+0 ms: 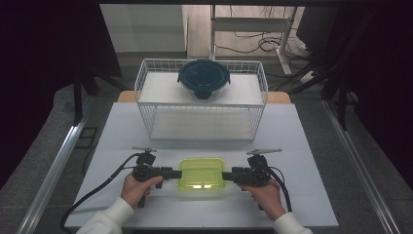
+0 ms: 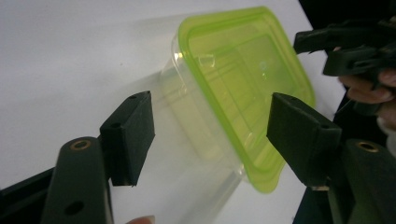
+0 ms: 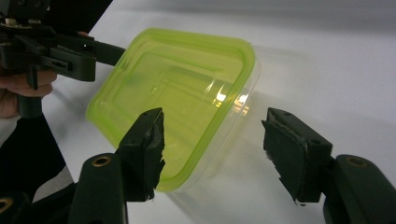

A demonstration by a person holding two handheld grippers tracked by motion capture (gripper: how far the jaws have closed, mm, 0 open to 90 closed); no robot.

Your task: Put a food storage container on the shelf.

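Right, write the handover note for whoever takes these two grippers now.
Left gripper: open, jaws either side of the left end of the green-lidded container, pads not pressing.
Right gripper: open, jaws either side of the container's right end, one pad very close to the lid's edge, no grip seen.
The container sits on the white table, lid on, between both grippers. Behind it stands a wire rack with a round dark-lidded bowl on its top shelf.
Done: both grippers lined up at the container's ends.
Left: close both on the container; it has not been lifted yet.
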